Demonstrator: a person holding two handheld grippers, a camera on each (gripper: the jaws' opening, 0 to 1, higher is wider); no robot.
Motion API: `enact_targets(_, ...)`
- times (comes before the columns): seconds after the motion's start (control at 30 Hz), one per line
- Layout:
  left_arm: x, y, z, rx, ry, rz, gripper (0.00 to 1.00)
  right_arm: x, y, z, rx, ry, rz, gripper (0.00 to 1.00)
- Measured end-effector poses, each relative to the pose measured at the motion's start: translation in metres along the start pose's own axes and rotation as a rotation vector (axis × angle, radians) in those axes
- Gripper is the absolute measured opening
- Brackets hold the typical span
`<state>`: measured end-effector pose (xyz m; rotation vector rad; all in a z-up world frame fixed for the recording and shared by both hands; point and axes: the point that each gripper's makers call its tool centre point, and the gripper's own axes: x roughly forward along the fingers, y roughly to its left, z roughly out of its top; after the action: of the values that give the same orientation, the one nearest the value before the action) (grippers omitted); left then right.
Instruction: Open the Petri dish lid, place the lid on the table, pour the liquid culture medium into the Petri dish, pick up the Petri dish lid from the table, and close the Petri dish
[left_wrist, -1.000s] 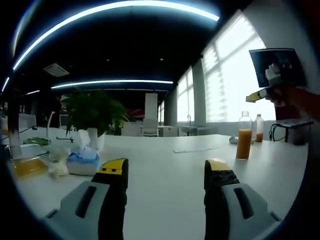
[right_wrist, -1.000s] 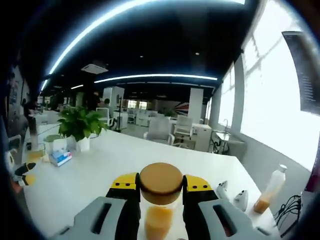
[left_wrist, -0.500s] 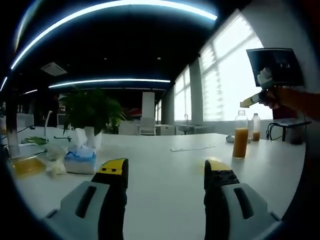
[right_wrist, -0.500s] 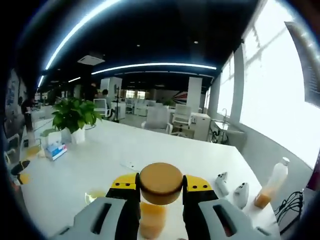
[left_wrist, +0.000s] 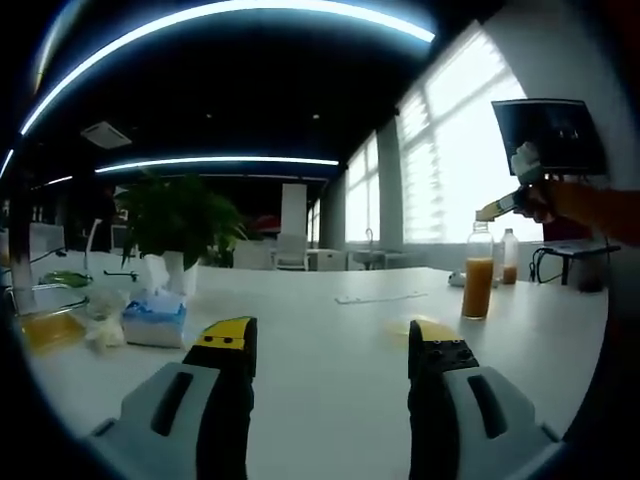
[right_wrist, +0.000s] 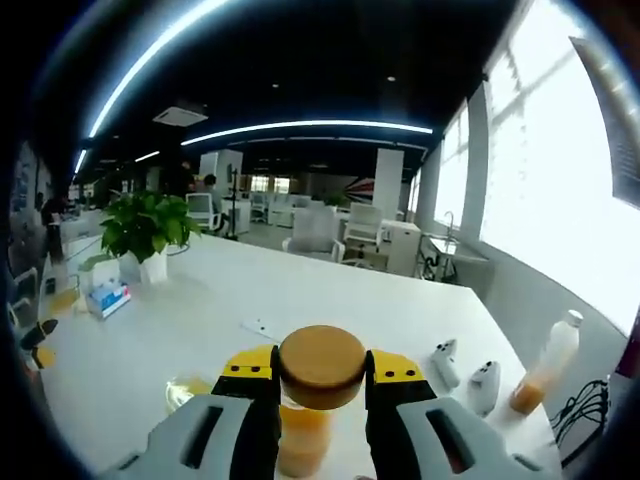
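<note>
My right gripper (right_wrist: 322, 372) is shut on a clear bottle of orange liquid (right_wrist: 303, 445), just under its round tan cap (right_wrist: 322, 362). A shallow Petri dish (right_wrist: 188, 388) lies on the white table (right_wrist: 330, 300), down and left of the bottle. In the left gripper view the same bottle (left_wrist: 476, 285) stands far right, with the right gripper (left_wrist: 498, 207) at its top and a hand (left_wrist: 570, 200) behind. The dish (left_wrist: 405, 327) peeks out beside my right jaw. My left gripper (left_wrist: 328, 340) is open, with nothing between its jaws.
A potted plant (left_wrist: 178, 222) and a tissue box (left_wrist: 152, 322) stand at the left. A yellow tray (left_wrist: 48, 330) lies beyond them. Two white controllers (right_wrist: 445, 362) and a second orange bottle (right_wrist: 545, 375) sit at the right, a small card (right_wrist: 262, 328) mid-table.
The right gripper view has dropped and shifted, bringing the Petri dish into sight; the bottle stays gripped. The left gripper view panned a little, so the bottle sits further left.
</note>
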<state>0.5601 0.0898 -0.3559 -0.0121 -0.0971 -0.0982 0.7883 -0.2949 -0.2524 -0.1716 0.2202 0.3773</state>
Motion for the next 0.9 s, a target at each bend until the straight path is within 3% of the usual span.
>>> enact_targets(0.63, -0.004, -0.008, -0.006, -0.012, 0.014, -0.020, 0.52, 0.004, 0.011, -0.001, 0.066, -0.004, 0.053, 0.28)
enact_targets(0.9, -0.005, -0.020, -0.006, -0.013, 0.019, -0.047, 0.52, 0.009, 0.014, -0.011, 0.073, 0.018, 0.063, 0.28)
